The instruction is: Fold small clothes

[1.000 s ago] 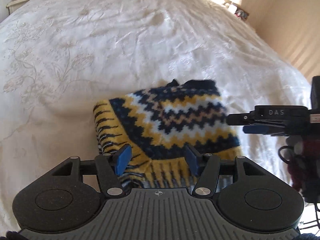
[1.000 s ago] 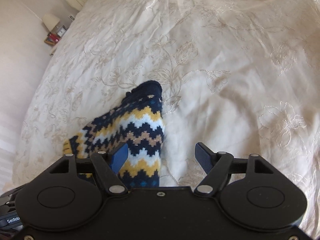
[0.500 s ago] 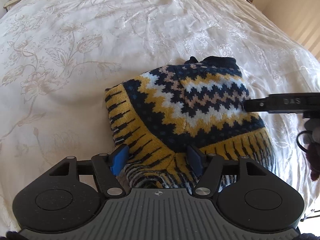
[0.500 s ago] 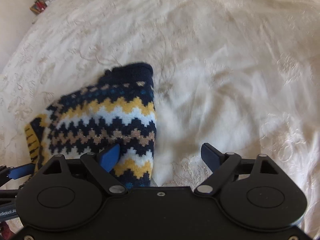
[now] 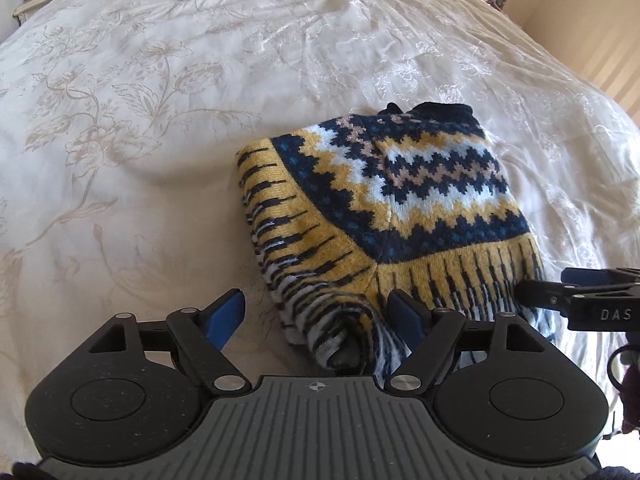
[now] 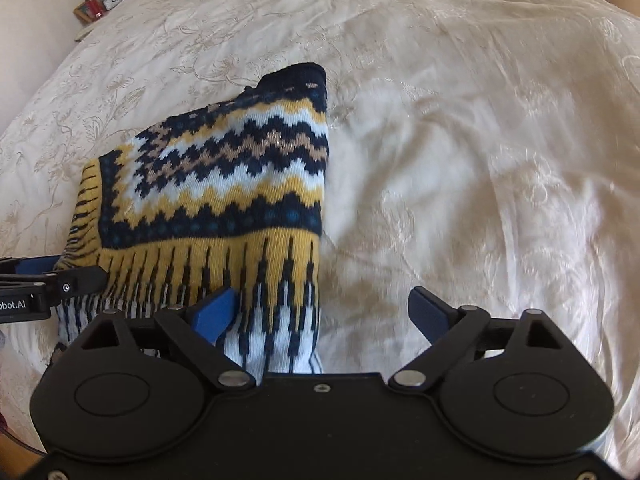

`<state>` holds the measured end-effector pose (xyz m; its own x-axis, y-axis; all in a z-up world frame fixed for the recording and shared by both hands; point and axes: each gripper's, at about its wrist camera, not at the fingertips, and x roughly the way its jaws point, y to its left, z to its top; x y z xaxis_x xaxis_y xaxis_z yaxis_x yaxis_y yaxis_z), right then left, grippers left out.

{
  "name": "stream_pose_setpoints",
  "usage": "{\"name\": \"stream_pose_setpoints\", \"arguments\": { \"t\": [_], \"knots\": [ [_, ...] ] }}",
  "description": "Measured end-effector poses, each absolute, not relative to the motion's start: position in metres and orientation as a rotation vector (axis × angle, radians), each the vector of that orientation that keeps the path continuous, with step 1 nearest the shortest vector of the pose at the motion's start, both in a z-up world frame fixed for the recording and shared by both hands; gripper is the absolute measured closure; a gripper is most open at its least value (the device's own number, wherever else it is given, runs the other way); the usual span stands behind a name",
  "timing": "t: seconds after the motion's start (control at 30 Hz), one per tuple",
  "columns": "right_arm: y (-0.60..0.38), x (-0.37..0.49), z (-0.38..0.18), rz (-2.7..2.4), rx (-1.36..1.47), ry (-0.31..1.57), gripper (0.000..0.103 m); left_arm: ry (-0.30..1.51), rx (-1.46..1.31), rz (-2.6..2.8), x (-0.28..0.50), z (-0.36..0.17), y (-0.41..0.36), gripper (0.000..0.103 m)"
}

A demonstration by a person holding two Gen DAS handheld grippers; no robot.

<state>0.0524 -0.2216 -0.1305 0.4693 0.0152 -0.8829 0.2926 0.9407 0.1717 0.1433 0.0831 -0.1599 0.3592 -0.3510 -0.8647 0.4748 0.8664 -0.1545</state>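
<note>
The fingers of the left gripper [image 5: 318, 314] are held spread, blue pads facing inward, and nothing is pinched; the rolled near corner of the knitted sweater [image 5: 394, 200] is seen lying in the gap between them, closer to the right-hand finger. Beyond those fingertips the folded sweater is laid flat, its yellow and navy striped band nearest, the zigzag bands of white, tan and navy farther out, and a dark navy collar at the far end. To the right of the left fingers, the tip of the right gripper [image 5: 560, 290] is seen at the sweater's near right edge. In the right wrist view, the fingers of the right gripper [image 6: 326, 310] are likewise spread and nothing is gripped; the sweater's [image 6: 224, 188] white and navy near edge is seen between them beside the left-hand finger, while bare cover lies before the right-hand one. Everything is carried by the cream bedspread [image 5: 120, 128] with embroidered flowers, which stretches away on all sides. Far out past the fingers, a bedside table [image 6: 94, 10] with a small clock and a lamp is seen at the upper left.
</note>
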Motion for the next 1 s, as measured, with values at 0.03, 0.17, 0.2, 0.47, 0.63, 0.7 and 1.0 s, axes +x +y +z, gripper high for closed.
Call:
{"name": "stream_pose_setpoints", "arguments": {
  "t": [0.03, 0.17, 0.2, 0.47, 0.63, 0.7, 1.0],
  "knots": [
    [-0.22, 0.05, -0.128, -0.173, 0.317, 1.066, 0.009, 1.069, 0.135, -0.529, 0.142, -0.158, 0.085, 0.026],
    [-0.216, 0.041, -0.118, -0.151, 0.305, 1.038, 0.006, 1.044, 0.15, -0.5, 0.133, -0.145, 0.09, 0.026],
    [-0.216, 0.038, -0.114, -0.146, 0.301, 1.027, 0.004, 1.034, 0.15, -0.494, 0.13, -0.14, 0.09, 0.026],
    [-0.213, 0.011, -0.086, -0.106, 0.314, 0.925, 0.0, 1.009, 0.199, -0.443, 0.1, -0.109, 0.077, 0.004],
    [-0.215, -0.009, -0.072, -0.103, 0.294, 0.898, 0.0, 0.976, 0.216, -0.39, 0.074, -0.092, 0.068, 0.0],
    [-0.216, -0.019, -0.066, -0.107, 0.295, 0.88, 0.0, 0.976, 0.21, -0.378, 0.064, -0.086, 0.066, 0.0],
    [-0.214, -0.057, -0.044, -0.093, 0.304, 0.85, 0.0, 0.959, 0.205, -0.316, 0.018, -0.059, 0.065, 0.001]
  ]
}}
